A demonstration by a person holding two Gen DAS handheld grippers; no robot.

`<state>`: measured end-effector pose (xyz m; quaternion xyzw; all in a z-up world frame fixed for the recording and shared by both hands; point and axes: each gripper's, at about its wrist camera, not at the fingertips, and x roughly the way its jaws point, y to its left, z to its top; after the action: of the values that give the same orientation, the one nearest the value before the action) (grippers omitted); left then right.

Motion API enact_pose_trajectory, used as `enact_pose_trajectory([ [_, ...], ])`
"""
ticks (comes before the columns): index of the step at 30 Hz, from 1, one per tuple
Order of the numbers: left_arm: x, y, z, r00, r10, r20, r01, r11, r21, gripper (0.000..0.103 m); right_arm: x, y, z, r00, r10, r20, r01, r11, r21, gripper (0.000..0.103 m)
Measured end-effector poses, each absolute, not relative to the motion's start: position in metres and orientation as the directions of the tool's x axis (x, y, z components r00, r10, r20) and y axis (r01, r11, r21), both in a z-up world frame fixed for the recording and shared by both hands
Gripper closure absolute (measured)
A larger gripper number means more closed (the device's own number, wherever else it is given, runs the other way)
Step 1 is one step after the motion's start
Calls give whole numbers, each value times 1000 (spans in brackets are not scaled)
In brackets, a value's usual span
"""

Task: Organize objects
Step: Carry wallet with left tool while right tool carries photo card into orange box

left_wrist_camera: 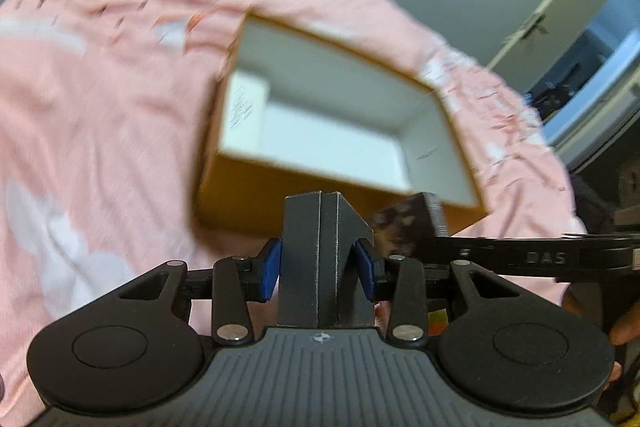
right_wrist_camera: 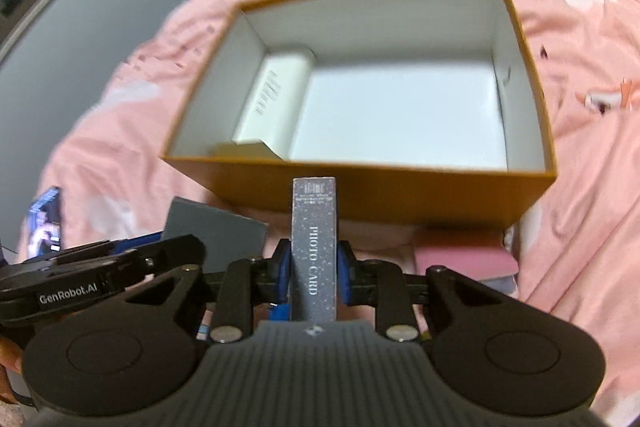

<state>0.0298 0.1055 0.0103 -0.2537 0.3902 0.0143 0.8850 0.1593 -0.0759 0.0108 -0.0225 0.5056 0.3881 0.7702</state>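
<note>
Clamped in the right tool (right_wrist_camera: pixel 314 267), a "PHOTO CARD" box (right_wrist_camera: pixel 315 239) hangs before the orange box's (right_wrist_camera: pixel 384 191) near wall on the bed (right_wrist_camera: pixel 580 187); the left tool (left_wrist_camera: pixel 318 267) grips a dark grey box (left_wrist_camera: pixel 320 255). Judged step: loading; next, lift both over the rim beside the white carton (right_wrist_camera: pixel 272 99).

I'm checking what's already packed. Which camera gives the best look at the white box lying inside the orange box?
The right wrist view: it looks down into the orange box, showing the white box along its left wall, top and side visible. The left wrist view shows only a blurred part of it.
</note>
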Motion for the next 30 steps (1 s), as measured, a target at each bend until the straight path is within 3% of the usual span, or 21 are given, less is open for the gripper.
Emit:
enact_pose_trajectory([
  [6,45,93,52,772,-152,-617,-148,901,-408,58,162,-85,55,254,644,-722,-658,662,359,79],
  [14,98,99,66,799,-117,-589,-147,913,-381,58,206,-79,71,324,663,-675,-606,694,390,79],
  [30,206,120,-9,669,-115,-734,-235,905,-355,58,304,-30,-8,304,554,-775,-463,797,388,79],
])
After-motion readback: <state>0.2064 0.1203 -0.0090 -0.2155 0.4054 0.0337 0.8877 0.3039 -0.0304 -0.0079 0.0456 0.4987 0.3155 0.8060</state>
